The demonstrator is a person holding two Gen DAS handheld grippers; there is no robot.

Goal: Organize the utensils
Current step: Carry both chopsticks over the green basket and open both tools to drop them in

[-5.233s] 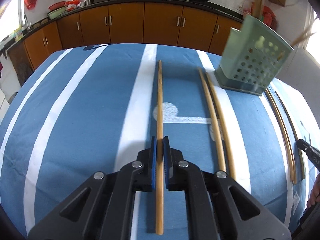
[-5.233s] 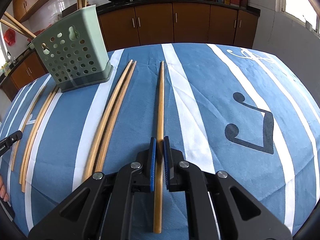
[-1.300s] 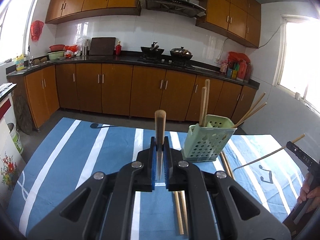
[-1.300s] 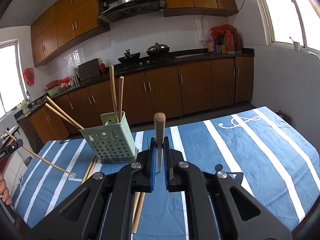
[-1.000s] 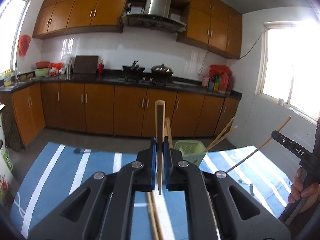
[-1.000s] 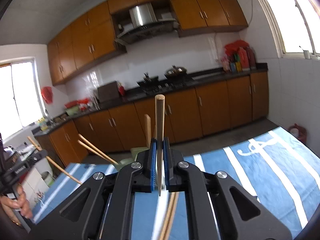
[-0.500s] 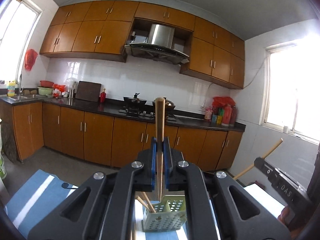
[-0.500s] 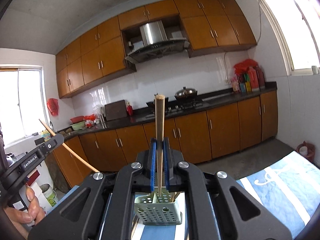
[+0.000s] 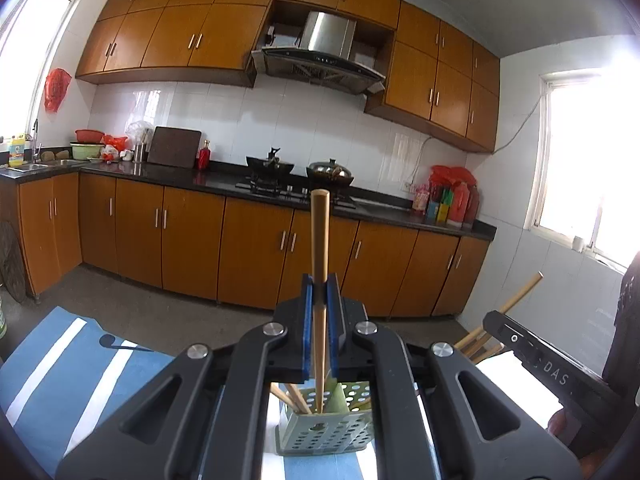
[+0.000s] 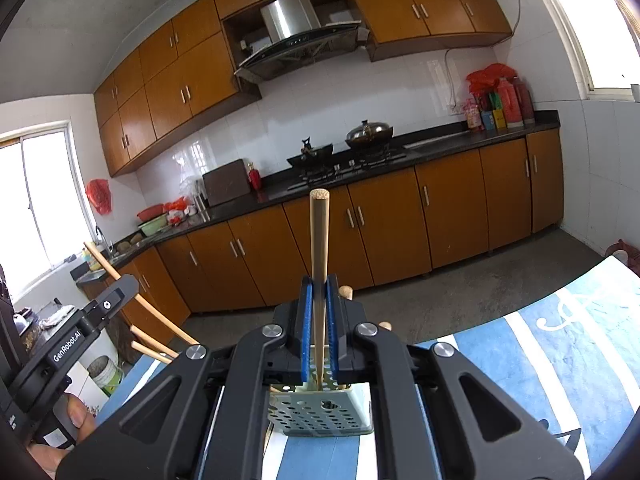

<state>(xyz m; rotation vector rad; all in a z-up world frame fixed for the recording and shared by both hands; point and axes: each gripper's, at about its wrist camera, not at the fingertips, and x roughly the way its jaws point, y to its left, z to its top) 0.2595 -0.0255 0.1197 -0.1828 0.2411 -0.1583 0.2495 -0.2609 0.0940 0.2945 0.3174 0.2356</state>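
My left gripper (image 9: pixel 320 300) is clamped on a chopstick (image 9: pixel 320 280) between its blue pads (image 9: pixel 306 328), held upright. The stick's blunt end stands above the jaws; its lower tip reaches down into the green holder (image 9: pixel 326 430) directly below. Other chopsticks (image 9: pixel 290 396) lean inside that holder, to the left of my stick's tip.

My right gripper (image 10: pixel 319 304) is likewise clamped on a chopstick (image 10: pixel 319 264), also upright, with its tip lowered into the holder (image 10: pixel 320 414) just beneath the jaws. From this side the holder's perforated wall faces me.

To the right of my left jaws, the other gripper's body (image 9: pixel 536 368) shows with its stick angled up. To the left of my right jaws, the opposite gripper body (image 10: pixel 80 336) shows likewise.

The holder stands on a blue cloth (image 10: pixel 560 360) with white stripes, below and to both sides of the jaws. Beyond the jaws are brown cabinets (image 9: pixel 192 236) and a stove with pans (image 10: pixel 344 148).
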